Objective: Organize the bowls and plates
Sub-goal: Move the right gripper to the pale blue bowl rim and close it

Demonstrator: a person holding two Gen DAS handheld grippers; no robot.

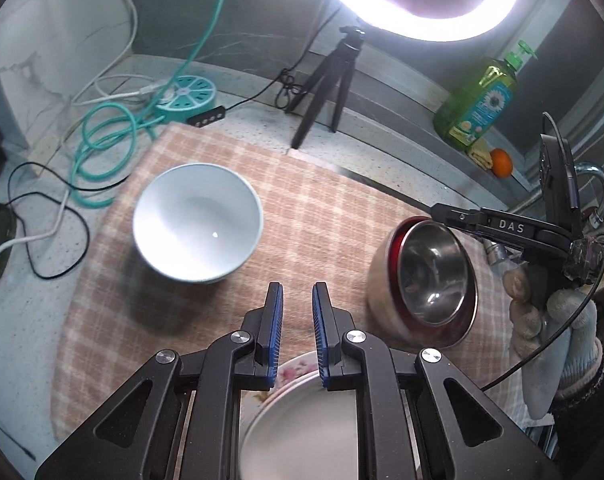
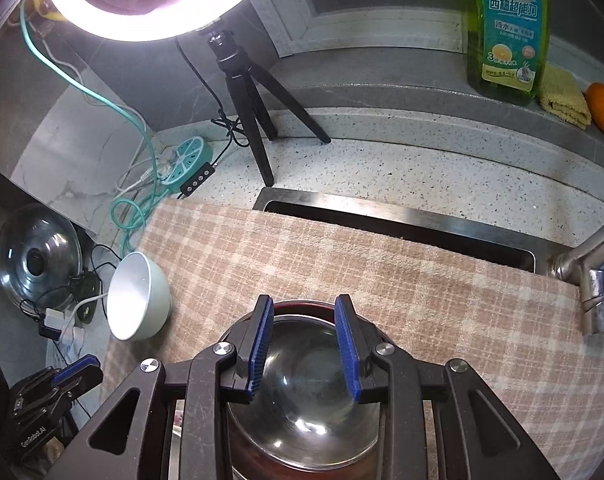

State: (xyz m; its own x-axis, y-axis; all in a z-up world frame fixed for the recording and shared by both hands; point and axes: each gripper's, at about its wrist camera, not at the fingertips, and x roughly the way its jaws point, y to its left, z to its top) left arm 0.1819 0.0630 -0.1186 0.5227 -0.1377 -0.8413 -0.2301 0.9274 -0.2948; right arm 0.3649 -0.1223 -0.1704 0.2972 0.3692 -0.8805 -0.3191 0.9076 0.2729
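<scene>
Left wrist view: left tongs (image 1: 297, 300) empty, jaws parted, over plates (image 1: 302, 420) — white bowl (image 1: 198, 222) ahead-left on cloth (image 1: 334, 208); right tongs (image 2: 304, 344) straddle steel bowl (image 2: 302, 400), tilted — grip on rim uncertain, likely for stacking.

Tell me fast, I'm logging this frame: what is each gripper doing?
Left gripper: open, empty, above the floral plate.
Right gripper: open, fingers spread over the steel bowl; whether they touch it cannot be told.
</scene>
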